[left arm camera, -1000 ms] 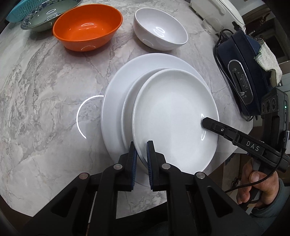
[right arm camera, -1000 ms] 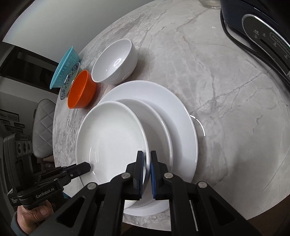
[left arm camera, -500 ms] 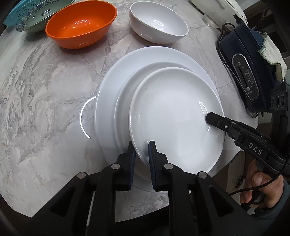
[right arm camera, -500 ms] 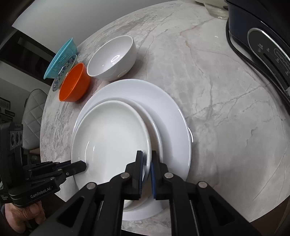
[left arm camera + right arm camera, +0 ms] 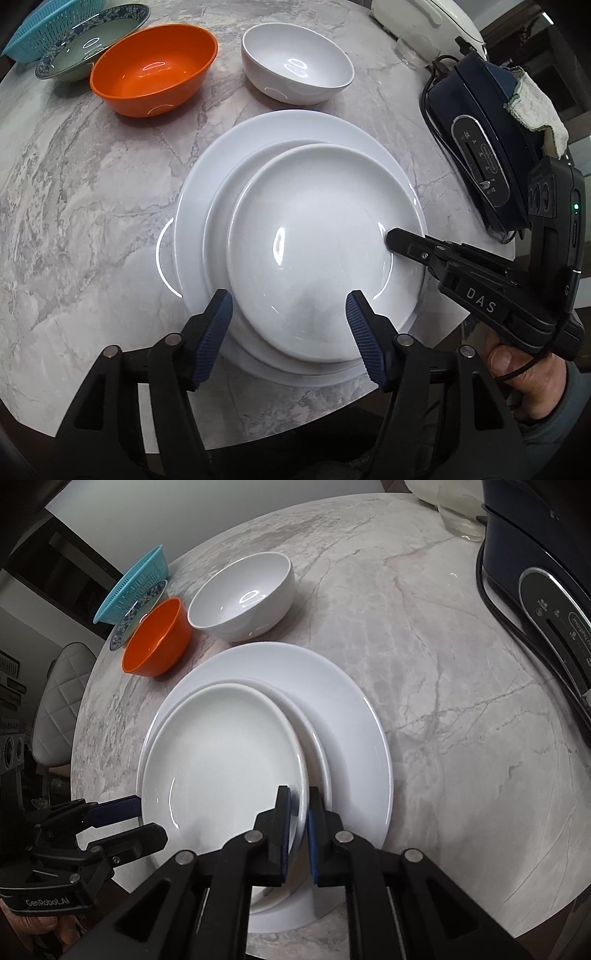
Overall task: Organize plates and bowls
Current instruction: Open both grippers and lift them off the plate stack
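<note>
Top plate [image 5: 317, 251] rim in right tool [image 5: 298, 812]'s pinch; left tool [image 5: 288, 314] wide beside.

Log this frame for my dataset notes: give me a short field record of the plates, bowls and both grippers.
stack: small white plate on a middle plate, both on the large white plate
bowls: orange bowl, white bowl and patterned bowl, unstacked
left gripper: open, fingers either side of the small plate's near edge
right gripper: shut on the small plate's rim
basket: blue basket behind the patterned bowl
</note>
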`<state>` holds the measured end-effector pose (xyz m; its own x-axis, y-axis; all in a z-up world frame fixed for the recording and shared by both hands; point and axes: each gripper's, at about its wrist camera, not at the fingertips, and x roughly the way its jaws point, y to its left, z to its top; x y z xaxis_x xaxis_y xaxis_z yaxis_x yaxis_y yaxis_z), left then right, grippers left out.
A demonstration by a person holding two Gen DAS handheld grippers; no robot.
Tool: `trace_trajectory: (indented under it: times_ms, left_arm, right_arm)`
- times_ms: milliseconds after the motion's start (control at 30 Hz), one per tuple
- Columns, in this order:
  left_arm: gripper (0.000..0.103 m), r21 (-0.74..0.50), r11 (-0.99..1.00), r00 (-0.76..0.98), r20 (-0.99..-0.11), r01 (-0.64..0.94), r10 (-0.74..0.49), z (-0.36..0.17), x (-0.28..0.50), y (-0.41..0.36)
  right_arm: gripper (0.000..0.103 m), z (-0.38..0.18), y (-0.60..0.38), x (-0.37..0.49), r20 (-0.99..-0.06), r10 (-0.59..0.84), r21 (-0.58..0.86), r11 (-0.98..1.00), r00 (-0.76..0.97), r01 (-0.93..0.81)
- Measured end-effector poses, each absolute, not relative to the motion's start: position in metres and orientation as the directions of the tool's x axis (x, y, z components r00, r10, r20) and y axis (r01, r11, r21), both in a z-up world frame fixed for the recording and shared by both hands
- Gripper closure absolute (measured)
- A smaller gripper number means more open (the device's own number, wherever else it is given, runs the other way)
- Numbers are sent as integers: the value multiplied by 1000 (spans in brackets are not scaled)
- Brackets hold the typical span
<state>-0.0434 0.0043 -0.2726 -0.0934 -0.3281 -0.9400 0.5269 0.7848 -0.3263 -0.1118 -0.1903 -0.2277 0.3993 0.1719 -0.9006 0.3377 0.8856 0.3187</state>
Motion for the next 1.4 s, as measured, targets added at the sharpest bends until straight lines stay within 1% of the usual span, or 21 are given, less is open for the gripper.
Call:
trace_trajectory:
  times_ms: [100, 167, 467, 733, 900, 1000, 1067, 1167, 1367, 1400]
  left_arm:
    - [36, -320, 791, -83, -942, 522, -326, -270, -41, 5]
    - [29, -303, 801, -70, -947, 516, -313, -269, -38, 9]
    - [29, -293, 831, -34, -948, 472, -316, -257, -34, 33]
    - [29, -302, 861, 2, -943, 409, -332, -244, -31, 57]
    - [29, -311, 878, 33, -938, 363, -346, -236, -31, 71]
    - [28, -321, 884, 50, -932, 341, -358, -232, -34, 77]
    - [27, -328, 887, 58, -929, 324, -365, -229, -36, 79]
    - [27, -337, 893, 72, -925, 297, -373, -228, -38, 84]
    - [27, -350, 903, 97, -919, 249, -383, -225, -39, 96]
    - [25, -357, 903, 102, -915, 239, -389, -225, -39, 99]
  right_arm:
    - [93, -228, -190, -111, -900, 173, 317, 889, 400, 329]
    - [93, -228, -190, -112, -899, 173, 317, 890, 401, 327]
    - [93, -228, -193, -111, -899, 178, 320, 890, 399, 324]
    - [92, -226, -181, -105, -915, 118, 238, 931, 386, 278]
    - [88, -225, -172, -103, -918, 82, 185, 954, 387, 237]
    - [82, -224, -169, -103, -918, 75, 170, 962, 389, 215]
    - [73, -223, -166, -102, -916, 64, 152, 969, 395, 195]
    - [64, -221, -161, -102, -913, 57, 136, 976, 404, 169]
    - [62, -221, -162, -102, -911, 67, 139, 979, 407, 151]
    - [62, -221, -162, -101, -910, 70, 142, 979, 408, 149]
